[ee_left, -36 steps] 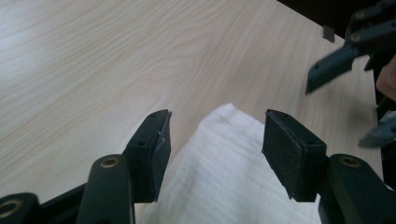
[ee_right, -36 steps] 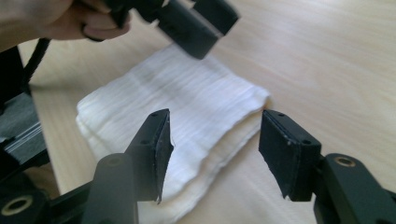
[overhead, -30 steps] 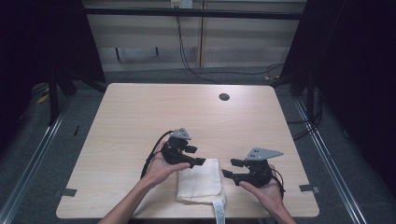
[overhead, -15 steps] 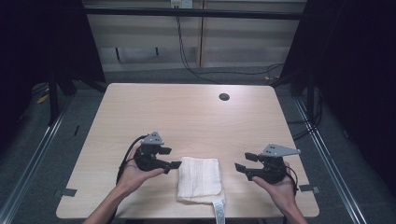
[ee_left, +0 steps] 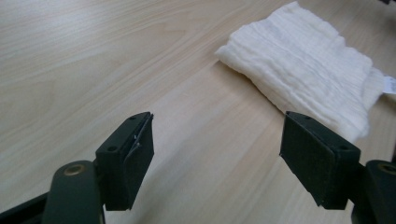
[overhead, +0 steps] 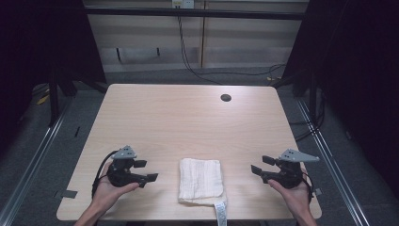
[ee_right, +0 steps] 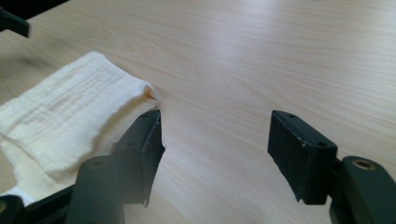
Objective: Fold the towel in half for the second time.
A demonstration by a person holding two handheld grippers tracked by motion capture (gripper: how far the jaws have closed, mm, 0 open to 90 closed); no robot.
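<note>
Cloth [overhead: 200,180] lying folded btwn left tongs [overhead: 147,170] & right tongs [overhead: 259,165], both gaping, empty; prob. finishing, next just parking.

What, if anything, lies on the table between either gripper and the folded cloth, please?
Nothing visible does. The cloth lies flat near the table's front edge, with the left gripper and right gripper open on either side of it. Bare wood separates each from the cloth.

High view overhead, looking forward-down; both gripper views low, close, sharing the towel [overhead: 201,180] from opposite sides.
</note>
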